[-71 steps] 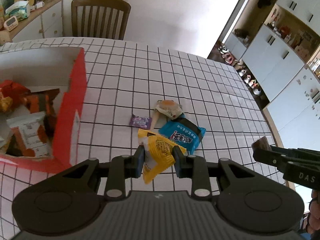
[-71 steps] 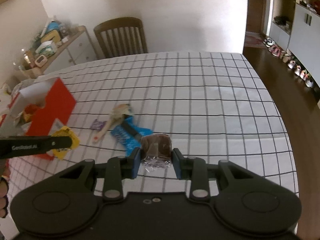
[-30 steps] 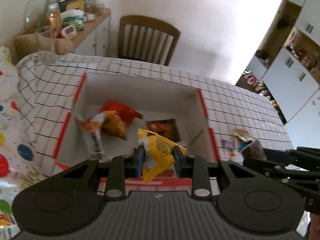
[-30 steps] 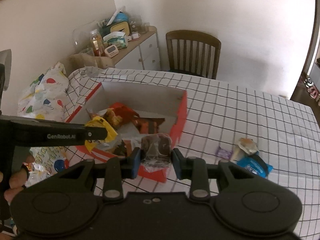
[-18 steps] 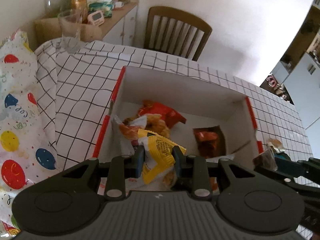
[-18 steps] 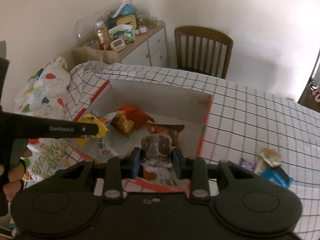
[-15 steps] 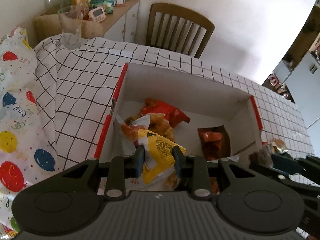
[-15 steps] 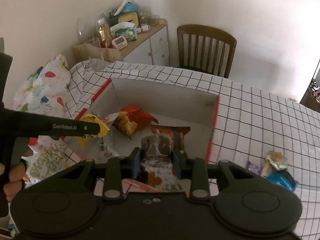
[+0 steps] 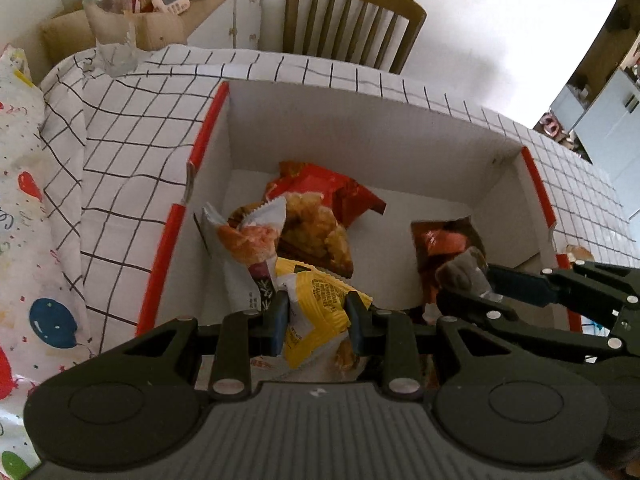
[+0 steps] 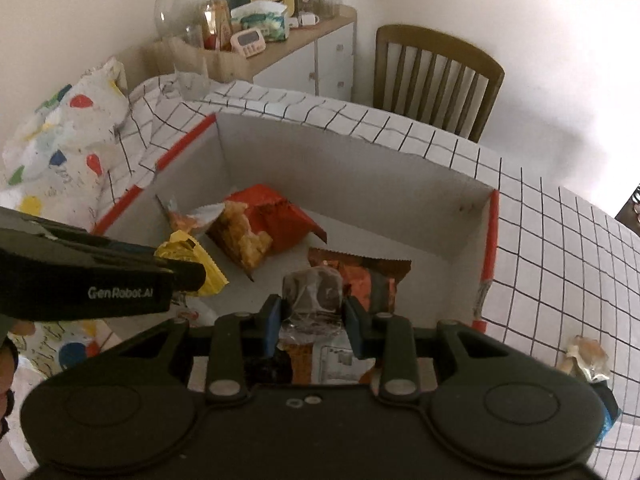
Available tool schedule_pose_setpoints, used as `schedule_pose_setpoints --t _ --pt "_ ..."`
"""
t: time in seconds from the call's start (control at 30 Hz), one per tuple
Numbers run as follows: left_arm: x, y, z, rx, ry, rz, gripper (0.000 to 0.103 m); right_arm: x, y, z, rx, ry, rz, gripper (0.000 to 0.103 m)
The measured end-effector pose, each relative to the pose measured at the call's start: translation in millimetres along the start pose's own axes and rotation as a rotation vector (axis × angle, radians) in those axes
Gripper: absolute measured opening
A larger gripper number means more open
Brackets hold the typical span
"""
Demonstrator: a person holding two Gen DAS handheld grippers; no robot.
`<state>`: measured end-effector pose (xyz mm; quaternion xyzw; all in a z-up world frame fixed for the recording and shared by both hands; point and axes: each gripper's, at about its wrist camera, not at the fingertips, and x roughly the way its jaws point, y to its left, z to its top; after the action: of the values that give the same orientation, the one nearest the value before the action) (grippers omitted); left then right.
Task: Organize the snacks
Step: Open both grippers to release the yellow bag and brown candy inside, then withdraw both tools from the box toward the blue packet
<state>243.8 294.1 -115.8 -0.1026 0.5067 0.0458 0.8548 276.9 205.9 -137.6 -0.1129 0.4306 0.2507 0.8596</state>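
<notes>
Both grippers are over the open red-edged cardboard box [image 9: 400, 152] on the checked desk [image 9: 132, 148]. The left gripper [image 9: 316, 318] has its fingers clamped on a yellow snack packet [image 9: 320, 300]; the right gripper [image 10: 312, 320] has its fingers nearly closed on a clear-wrapped brown snack [image 10: 314, 288].

Risks, as judged:
- The two grippers are close together and could collide or snag each other's wrapper.
- Releasing from too high could let a packet bounce out or come to rest on the orange packet [image 10: 376, 276] and red chip bag [image 10: 276, 216].
- A pastry [image 10: 586, 354] lies outside the box, not yet sorted.
</notes>
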Motion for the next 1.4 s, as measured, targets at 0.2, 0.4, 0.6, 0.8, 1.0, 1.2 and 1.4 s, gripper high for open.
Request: schedule_pose_setpoints --t 0.2,0.4,0.6,0.8,1.0,1.2,1.4 --pt "5 0 2 -0.013 0.013 0.003 0.03 7 2 0 -0.014 0.014 0.008 0.034" --pt "5 -2 2 -0.016 0.016 0.012 0.03 6 -3 0 0.003 0.018 0.016 0.037" --pt "2 -2 1 -0.037 0.033 -0.009 0.031 -2 -7 -3 0.017 0.009 0.032 0.048" --pt "-8 -6 -5 -0.025 0.02 -0.013 0.031 -17 -10 -7 0.022 -0.018 0.048 0.059" --pt "-22 -10 -10 -0.01 -0.004 0.003 0.032 -36 -13 -12 0.019 -0.051 0.07 0.068" --pt "-48 -20 -17 0.019 -0.079 -0.003 0.076 -59 -20 -19 0.022 -0.083 0.087 0.073" --pt "-72 -39 -22 0.039 -0.126 -0.028 0.076 -85 -29 -26 0.029 -0.114 0.102 0.08"
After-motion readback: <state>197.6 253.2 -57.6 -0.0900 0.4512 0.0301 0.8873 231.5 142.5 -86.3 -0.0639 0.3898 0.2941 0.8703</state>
